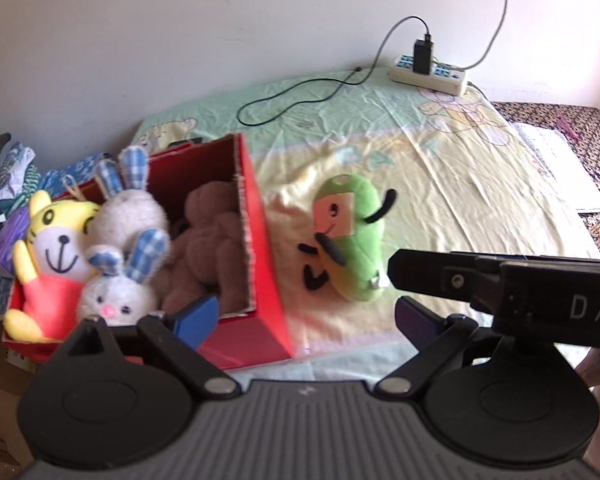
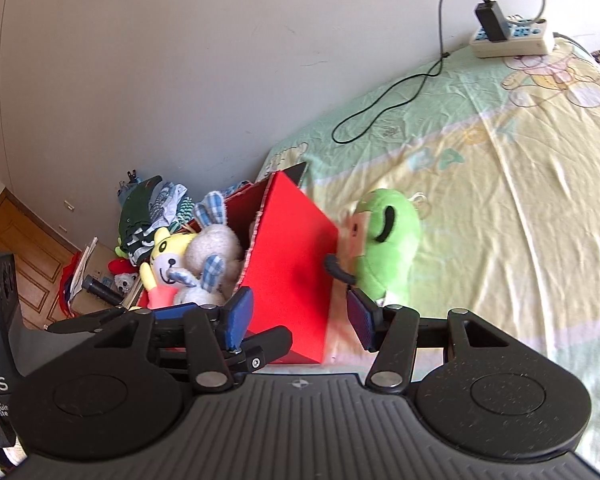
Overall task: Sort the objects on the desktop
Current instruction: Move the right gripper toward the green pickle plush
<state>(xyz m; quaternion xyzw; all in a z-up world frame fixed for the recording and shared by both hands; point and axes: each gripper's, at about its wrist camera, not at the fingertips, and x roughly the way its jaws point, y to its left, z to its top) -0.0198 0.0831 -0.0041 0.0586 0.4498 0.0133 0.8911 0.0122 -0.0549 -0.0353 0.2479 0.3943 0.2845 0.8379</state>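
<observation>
Red box (image 1: 260,272) on the patterned sheet (image 1: 460,200), packed with a yellow tiger (image 1: 56,240), two rabbits (image 1: 128,216) and a brown bear (image 1: 208,248). Green plush (image 1: 352,236) lies just beside it, outside. Left gripper (image 1: 304,316) jaws apart, empty. Right gripper (image 2: 300,316) jaws apart, nothing between them.

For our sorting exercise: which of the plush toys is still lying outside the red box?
The green plush toy. It lies on the bedsheet beside the red box, while the yellow tiger, white rabbit and brown bear sit inside it.
</observation>
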